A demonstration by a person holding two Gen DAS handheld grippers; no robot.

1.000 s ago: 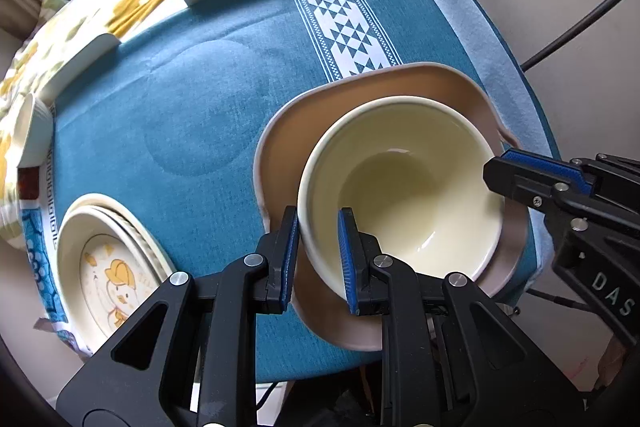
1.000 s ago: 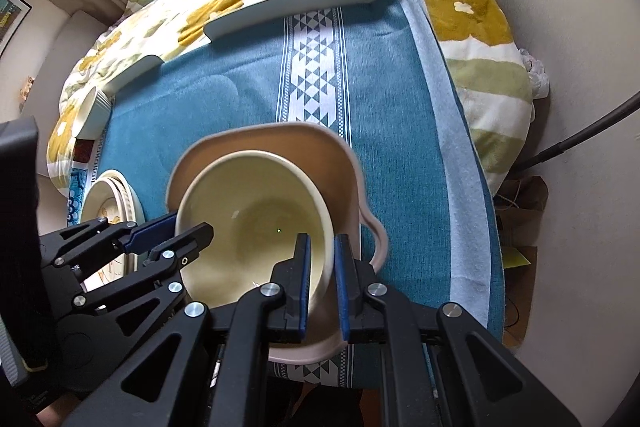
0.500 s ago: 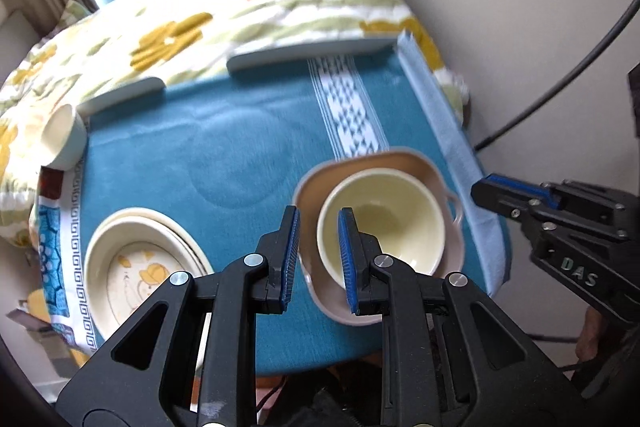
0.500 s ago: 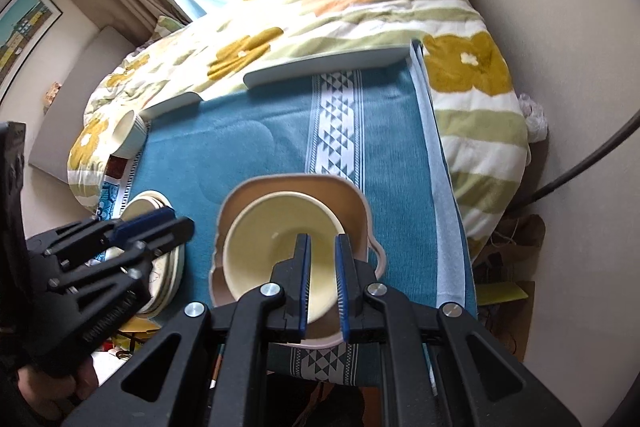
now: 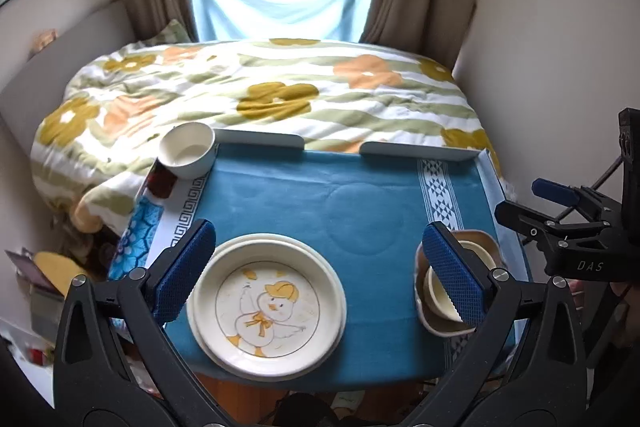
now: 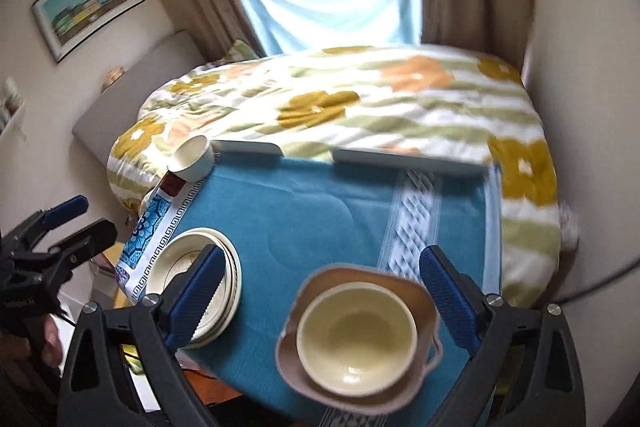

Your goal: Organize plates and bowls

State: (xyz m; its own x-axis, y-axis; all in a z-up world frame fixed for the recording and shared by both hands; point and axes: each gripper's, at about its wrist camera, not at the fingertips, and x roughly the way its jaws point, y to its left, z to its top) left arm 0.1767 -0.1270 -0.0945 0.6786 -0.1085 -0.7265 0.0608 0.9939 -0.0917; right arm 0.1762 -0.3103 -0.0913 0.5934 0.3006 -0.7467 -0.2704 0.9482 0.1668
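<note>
From your left wrist camera, your left hand-held gripper [image 5: 320, 267] has just been opening and now gapes wide with nothing in it. The duck plate [image 5: 267, 307] lies on the blue tabletop [image 5: 304, 195] under it. The yellow bowl [image 5: 444, 291] sits in the tan dish [image 5: 434, 327], right of the duck plate.

From your right wrist camera, your right hand-held gripper [image 6: 322, 295] has just been opening too, holding nothing. The yellow bowl [image 6: 356, 343] sits right of the duck plate [image 6: 200, 291]. A small white bowl [image 6: 194, 157] sits far behind the plate.
</note>
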